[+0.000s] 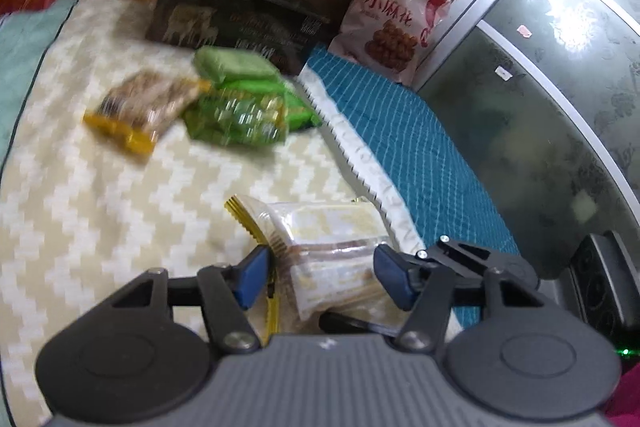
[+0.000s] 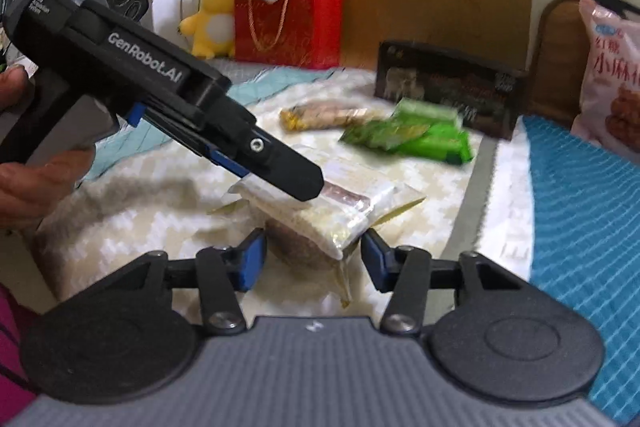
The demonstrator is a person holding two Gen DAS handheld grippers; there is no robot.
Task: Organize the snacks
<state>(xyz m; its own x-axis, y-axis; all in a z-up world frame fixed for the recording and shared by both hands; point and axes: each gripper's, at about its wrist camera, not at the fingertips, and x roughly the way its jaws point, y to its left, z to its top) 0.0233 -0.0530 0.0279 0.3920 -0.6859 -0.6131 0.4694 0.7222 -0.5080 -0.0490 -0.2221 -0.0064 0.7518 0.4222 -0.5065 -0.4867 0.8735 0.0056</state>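
A small stack of clear snack packets (image 1: 332, 255) with pale and brown contents lies on the cream zigzag blanket (image 1: 100, 227). My left gripper (image 1: 323, 277) has its blue pads against both sides of the stack. In the right wrist view the same stack (image 2: 340, 211) sits between the blue pads of my right gripper (image 2: 313, 263), which touch its near end. The left gripper (image 2: 308, 187) reaches in there from the upper left, held by a hand (image 2: 32, 179). Farther back lie green packets (image 1: 248, 95) (image 2: 412, 137) and a brown packet with a yellow edge (image 1: 140, 107) (image 2: 328, 117).
A dark box (image 1: 236, 23) (image 2: 448, 87) stands behind the snacks, with a big pink snack bag (image 1: 394, 27) (image 2: 612, 75) to its right. A blue striped quilt (image 2: 580, 207) covers the right side. A red gift bag (image 2: 288, 19) and plush toys (image 2: 212, 15) stand at the back.
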